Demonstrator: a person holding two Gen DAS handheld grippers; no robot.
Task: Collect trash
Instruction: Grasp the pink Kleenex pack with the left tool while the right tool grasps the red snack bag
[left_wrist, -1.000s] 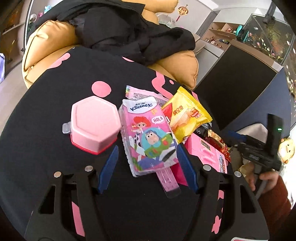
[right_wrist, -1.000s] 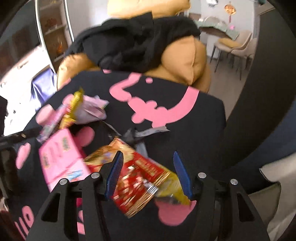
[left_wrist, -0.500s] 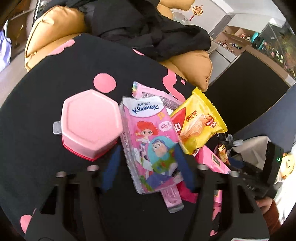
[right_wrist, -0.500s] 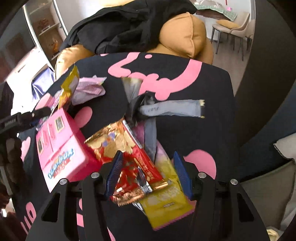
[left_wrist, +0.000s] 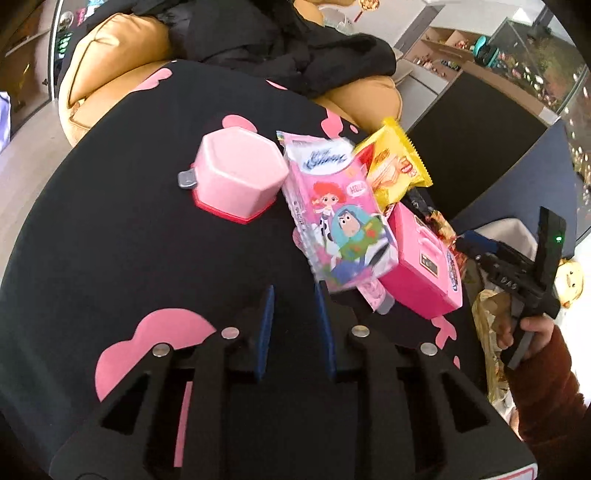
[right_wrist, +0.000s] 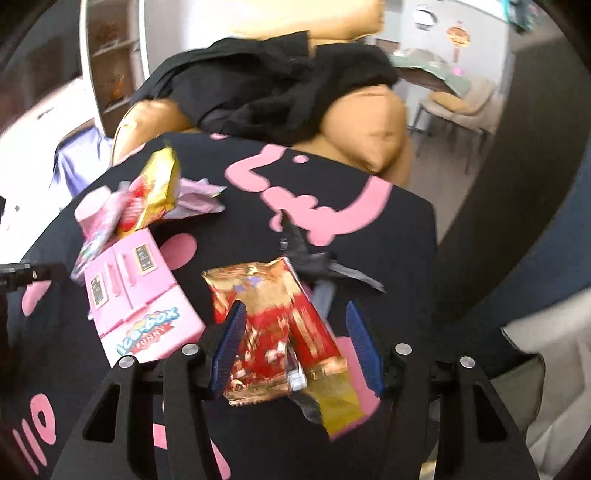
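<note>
On the black table with pink marks (left_wrist: 110, 240), a pink tissue pack (left_wrist: 340, 218) lies beside a pink hexagonal box (left_wrist: 236, 177), a yellow snack bag (left_wrist: 395, 166) and a pink toy fridge box (left_wrist: 421, 258). My left gripper (left_wrist: 293, 295) has its jaws close together with nothing between them, just left of the tissue pack's near end. My right gripper (right_wrist: 295, 325) is open around a red and gold wrapper (right_wrist: 273, 325). A yellow wrapper (right_wrist: 336, 398) and a dark wrapper (right_wrist: 321, 266) lie by it. The right gripper also shows in the left wrist view (left_wrist: 476, 243).
A tan leather armchair (left_wrist: 107, 81) with black clothing (left_wrist: 280, 40) stands behind the table. The toy fridge box (right_wrist: 136, 291) and yellow snack bag (right_wrist: 155, 188) lie left in the right wrist view. A dark cabinet (left_wrist: 472, 147) stands at the right.
My left gripper has closed and drawn back to the left of the tissue pack, which has shifted. My right gripper has moved in over the red wrapper and stays open.
</note>
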